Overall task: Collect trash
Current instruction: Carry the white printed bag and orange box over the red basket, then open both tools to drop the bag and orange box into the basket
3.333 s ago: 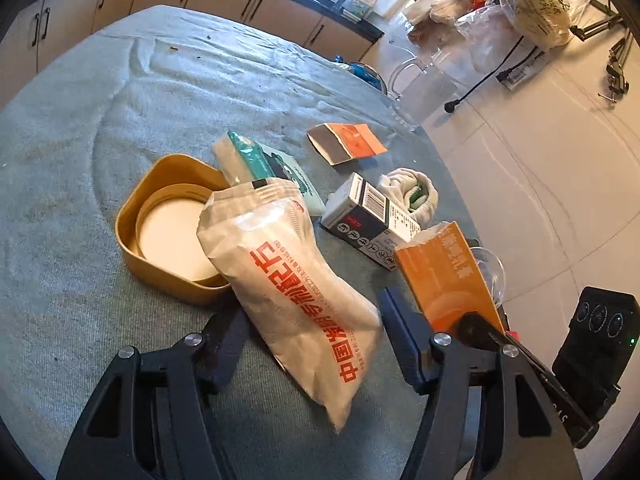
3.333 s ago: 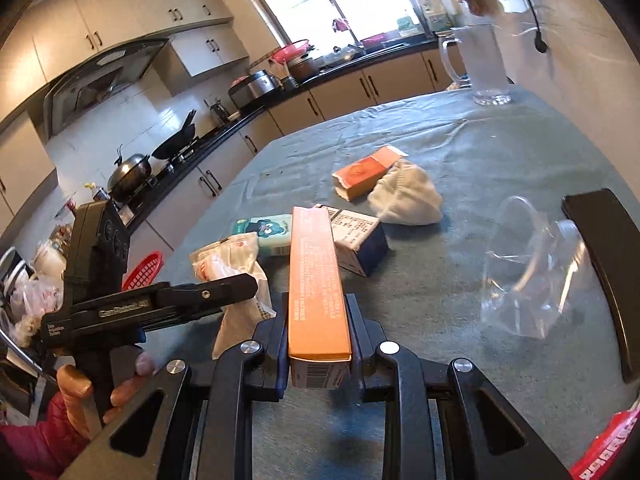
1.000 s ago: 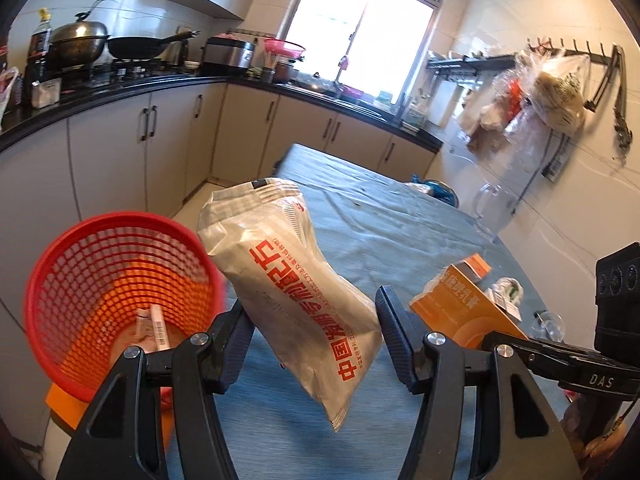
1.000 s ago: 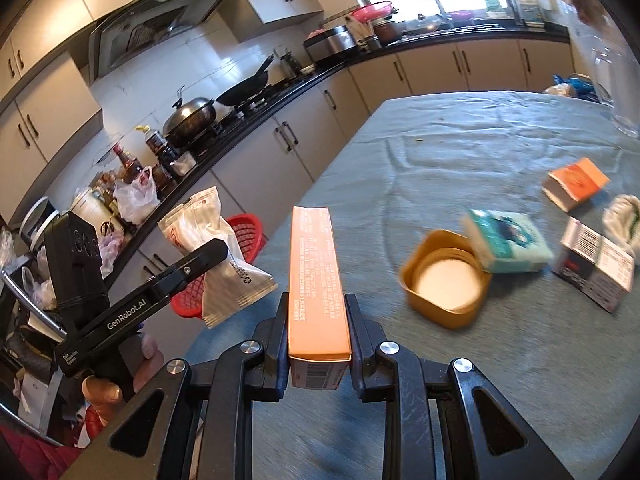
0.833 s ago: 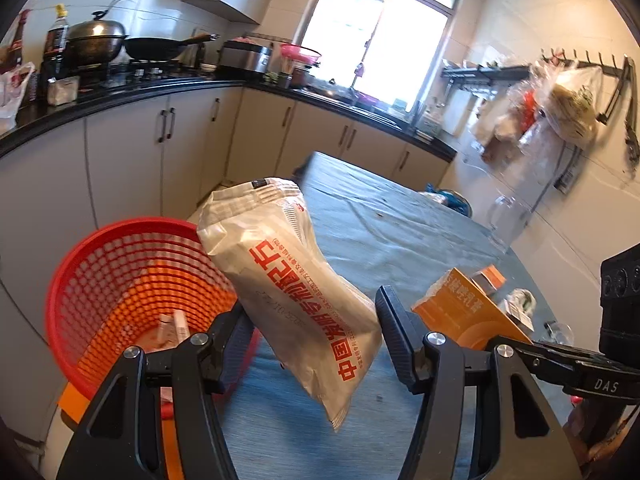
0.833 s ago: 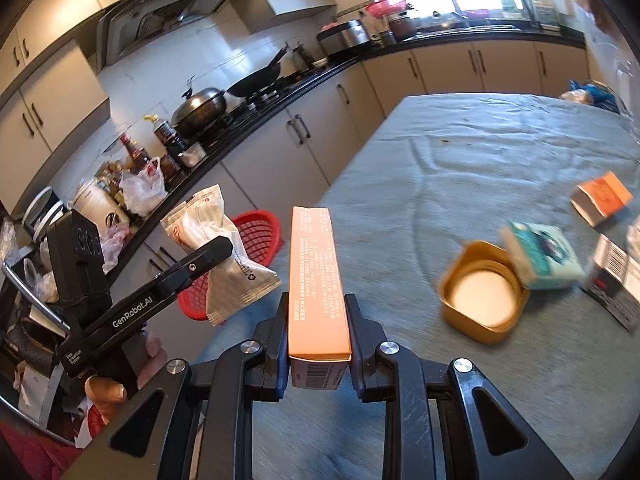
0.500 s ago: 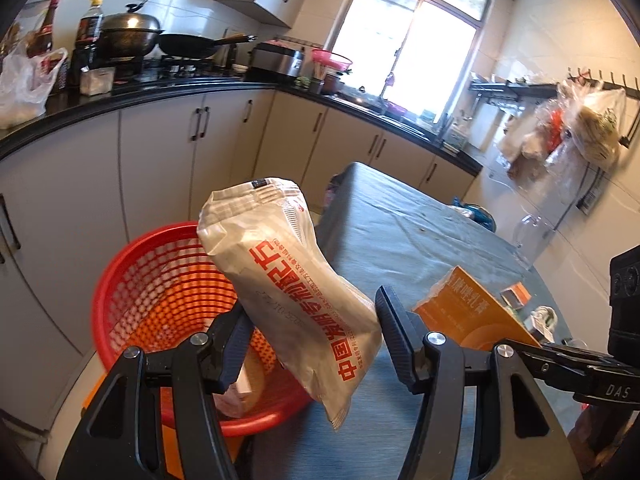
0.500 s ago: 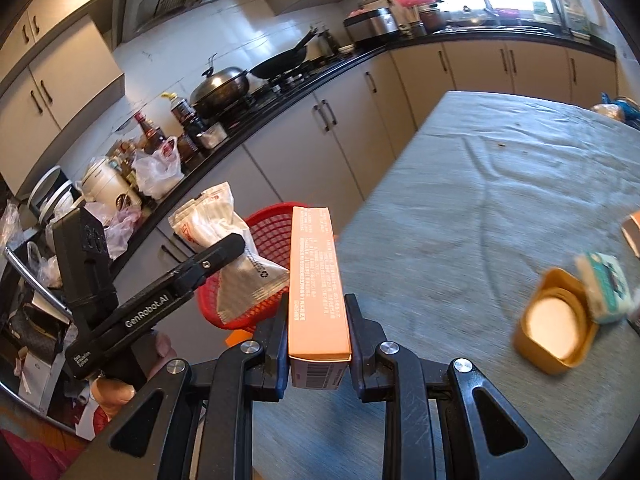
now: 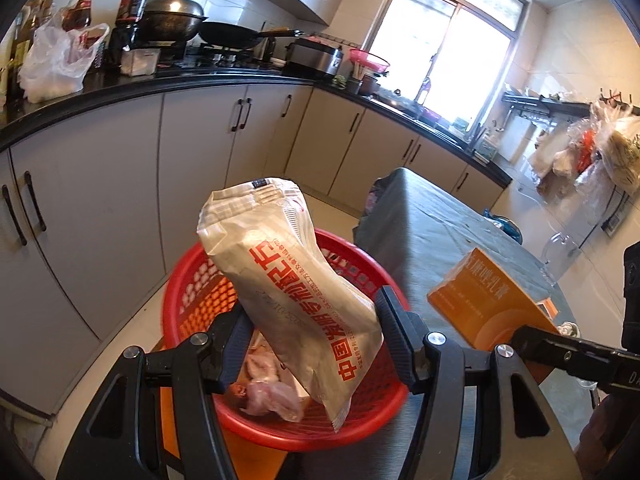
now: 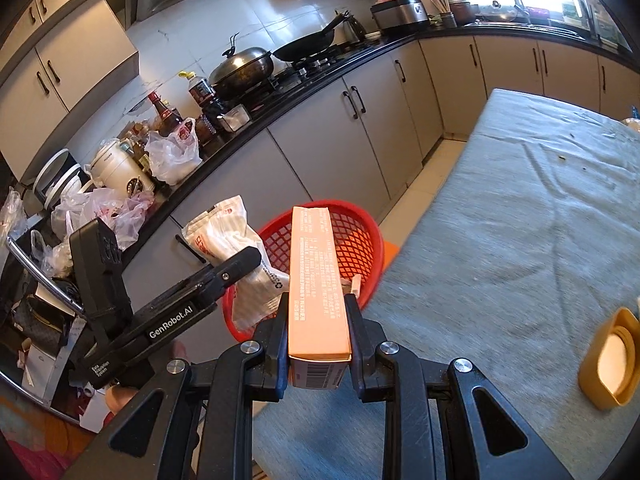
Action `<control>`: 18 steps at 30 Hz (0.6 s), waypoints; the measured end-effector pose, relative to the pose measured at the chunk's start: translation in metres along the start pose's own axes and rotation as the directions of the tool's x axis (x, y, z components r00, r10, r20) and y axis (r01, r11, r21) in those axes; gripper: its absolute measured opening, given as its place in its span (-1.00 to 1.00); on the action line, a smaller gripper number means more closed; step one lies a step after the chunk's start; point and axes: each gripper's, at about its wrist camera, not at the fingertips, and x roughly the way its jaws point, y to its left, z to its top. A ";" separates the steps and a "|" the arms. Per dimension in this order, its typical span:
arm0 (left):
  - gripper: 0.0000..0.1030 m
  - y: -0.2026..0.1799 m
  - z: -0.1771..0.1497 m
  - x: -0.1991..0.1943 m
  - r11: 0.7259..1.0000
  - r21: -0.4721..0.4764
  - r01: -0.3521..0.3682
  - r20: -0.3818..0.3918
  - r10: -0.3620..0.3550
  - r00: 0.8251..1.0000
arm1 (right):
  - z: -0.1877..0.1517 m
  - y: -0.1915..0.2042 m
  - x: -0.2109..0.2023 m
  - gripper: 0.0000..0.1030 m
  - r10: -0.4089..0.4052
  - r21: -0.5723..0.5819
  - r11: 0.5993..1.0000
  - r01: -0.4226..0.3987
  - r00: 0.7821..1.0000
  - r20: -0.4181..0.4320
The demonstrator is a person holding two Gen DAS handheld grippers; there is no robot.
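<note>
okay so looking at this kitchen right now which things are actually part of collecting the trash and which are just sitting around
Part of the job:
- white plastic snack bag with red lettering, in the left hand-held gripper
- long orange cardboard box, in the right hand-held gripper
- round red plastic mesh basket

Just lying about:
- black wok
- lidded steel pot
- dark sauce bottles
- silver rice cooker

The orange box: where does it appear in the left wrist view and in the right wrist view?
Left wrist view: the orange box is at the right, beside the white bag, over the table edge.
Right wrist view: the same box stands at centre, clamped between the right gripper's jaws.
Shared landmark: the red basket on the floor.
</note>
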 end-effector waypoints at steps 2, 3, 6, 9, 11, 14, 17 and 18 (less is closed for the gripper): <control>0.15 0.007 0.000 0.003 1.000 -0.009 -0.007 -0.008 0.007 1.000 | 0.003 0.002 0.007 -0.50 0.001 0.000 1.000 -0.001 1.000 -0.006; 0.15 0.009 0.000 0.004 1.000 -0.011 -0.010 -0.012 0.010 1.000 | 0.005 0.002 0.010 -0.50 0.002 0.000 1.000 -0.002 1.000 -0.009; 0.15 0.015 -0.001 0.010 1.000 -0.009 -0.012 -0.035 0.012 0.999 | 0.010 0.005 0.024 -0.50 -0.003 0.003 1.000 0.003 1.000 -0.021; 0.15 0.018 -0.002 0.015 1.000 0.007 -0.016 -0.058 0.017 0.998 | 0.014 0.004 0.039 -0.50 -0.008 0.021 1.000 0.009 0.999 -0.038; 0.15 0.018 -0.003 0.019 0.999 0.025 -0.023 -0.073 0.025 0.997 | 0.014 0.003 0.049 -0.50 -0.011 0.032 0.999 0.012 0.999 -0.051; 0.15 0.019 -0.004 0.025 0.998 0.051 -0.029 -0.101 0.034 0.994 | 0.016 0.000 0.064 -0.50 -0.007 0.050 0.999 0.010 0.998 -0.068; 0.15 0.019 -0.006 0.032 0.997 0.070 -0.038 -0.121 0.047 0.992 | 0.017 -0.002 0.074 -0.50 -0.010 0.060 0.998 0.015 0.997 -0.080; 0.15 0.018 -0.007 0.034 0.996 0.077 -0.044 -0.124 0.054 0.991 | 0.017 -0.003 0.077 -0.50 -0.017 0.060 0.998 0.021 0.997 -0.081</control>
